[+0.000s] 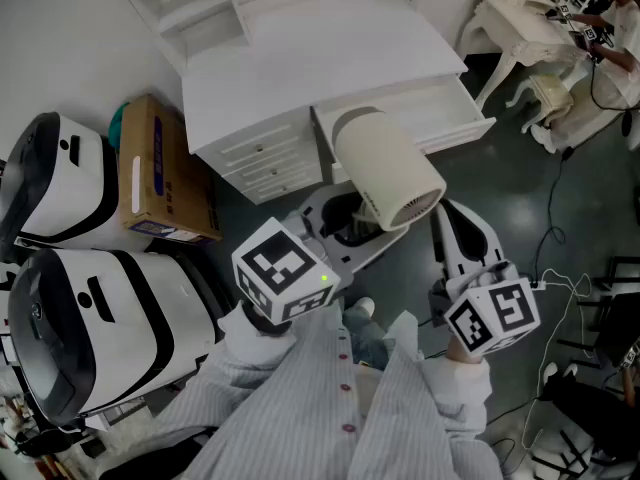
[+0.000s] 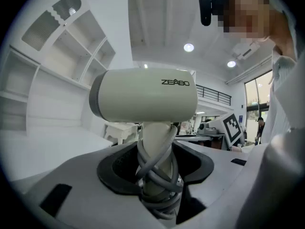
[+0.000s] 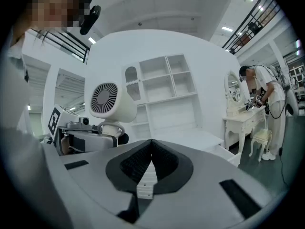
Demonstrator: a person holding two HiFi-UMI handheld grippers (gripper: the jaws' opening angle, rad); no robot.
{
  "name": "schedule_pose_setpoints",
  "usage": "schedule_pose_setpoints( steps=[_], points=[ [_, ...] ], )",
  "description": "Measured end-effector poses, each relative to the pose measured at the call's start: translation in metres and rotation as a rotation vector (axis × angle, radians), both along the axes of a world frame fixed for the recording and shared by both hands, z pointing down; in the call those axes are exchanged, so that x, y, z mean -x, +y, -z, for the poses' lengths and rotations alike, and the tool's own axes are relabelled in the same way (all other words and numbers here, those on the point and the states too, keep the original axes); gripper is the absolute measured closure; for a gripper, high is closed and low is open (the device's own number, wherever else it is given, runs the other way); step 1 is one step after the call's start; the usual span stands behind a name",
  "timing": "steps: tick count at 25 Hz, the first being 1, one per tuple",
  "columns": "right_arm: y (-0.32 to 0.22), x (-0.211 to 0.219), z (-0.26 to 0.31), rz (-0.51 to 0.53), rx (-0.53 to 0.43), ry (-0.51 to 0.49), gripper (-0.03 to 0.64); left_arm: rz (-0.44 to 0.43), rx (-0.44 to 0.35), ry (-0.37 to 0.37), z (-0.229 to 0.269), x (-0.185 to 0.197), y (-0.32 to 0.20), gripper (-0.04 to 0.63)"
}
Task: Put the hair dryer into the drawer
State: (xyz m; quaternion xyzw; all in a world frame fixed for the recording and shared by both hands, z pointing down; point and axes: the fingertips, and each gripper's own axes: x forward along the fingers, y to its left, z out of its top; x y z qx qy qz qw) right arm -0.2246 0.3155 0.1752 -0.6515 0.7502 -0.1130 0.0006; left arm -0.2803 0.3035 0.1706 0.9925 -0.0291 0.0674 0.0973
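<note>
Hair dryer [image 1: 388, 170] held up before the open drawer [image 1: 460, 131].

The dryer's cord-wrapped handle is clamped in the jaws of the left gripper [image 1: 350, 223], which are set wide around it. In the head view the drawer lies just past the dryer at 1 o'clock, under the white worktop [image 1: 300, 58]. A cardboard box [image 1: 160, 173] is seen at 9 o'clock and two white-and-black appliances [image 1: 90, 338] at 8 o'clock. The right gripper [image 1: 455, 230] is held at 4 o'clock of the dryer, its jaws closed together.

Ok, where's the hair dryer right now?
The hair dryer sits mid head view, handle clamped in the left hand-held gripper, just before the open drawer of the white desk.
</note>
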Motion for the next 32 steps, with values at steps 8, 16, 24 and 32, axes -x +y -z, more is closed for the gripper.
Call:
schedule_pose_setpoints(
  steps=[8,16,24,32],
  points=[
    [0.013,-0.005,0.002,-0.007,-0.003,0.005,0.604,0.009,-0.003,0.014,0.006,-0.005,0.007,0.380],
    [0.029,-0.004,0.001,0.016,-0.003,0.017,0.604,0.047,-0.004,0.027,0.005,0.001,0.018,0.380],
    [0.040,-0.015,-0.010,-0.005,0.012,0.003,0.604,0.064,0.002,0.029,-0.002,-0.002,0.018,0.380],
    [-0.002,-0.047,-0.019,-0.035,0.029,-0.010,0.604,0.041,0.021,0.021,-0.011,-0.033,-0.027,0.380]
  ],
)
